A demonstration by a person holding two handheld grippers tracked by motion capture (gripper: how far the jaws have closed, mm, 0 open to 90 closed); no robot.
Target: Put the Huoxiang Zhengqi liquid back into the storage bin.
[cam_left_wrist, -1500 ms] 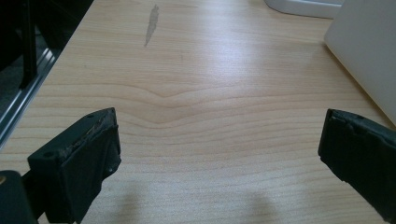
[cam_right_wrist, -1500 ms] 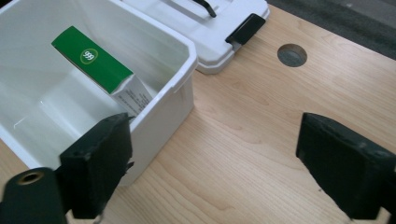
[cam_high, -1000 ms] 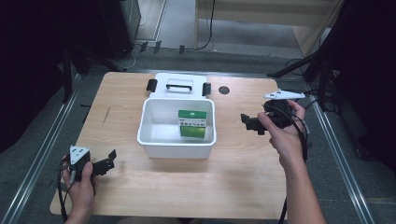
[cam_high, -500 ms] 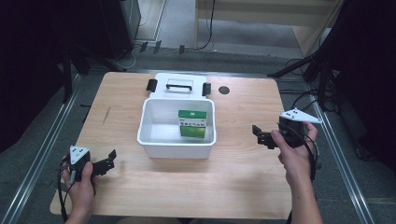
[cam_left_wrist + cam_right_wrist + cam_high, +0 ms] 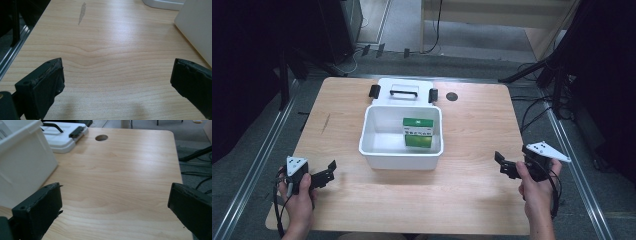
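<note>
Both grippers are resting with jaws wide and empty, the white bin [image 5: 401,150] lying between them, slightly nearer the left gripper [image 5: 324,176] than the right gripper [image 5: 504,165].

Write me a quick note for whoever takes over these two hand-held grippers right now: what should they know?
Left gripper: open, holding nothing, low over the near left part of the table.
Right gripper: open, holding nothing, near the table's right edge.
White bin: mid-table, lid off, with a green box standing inside toward its right side.
Lid: lies flat just behind the bin, handle up, black latches at both ends.
Done, it seems: the box is in the bin.
Probably left: put the lid on the bin and snap the latches. Neither gripper is near the lid yet.
</note>
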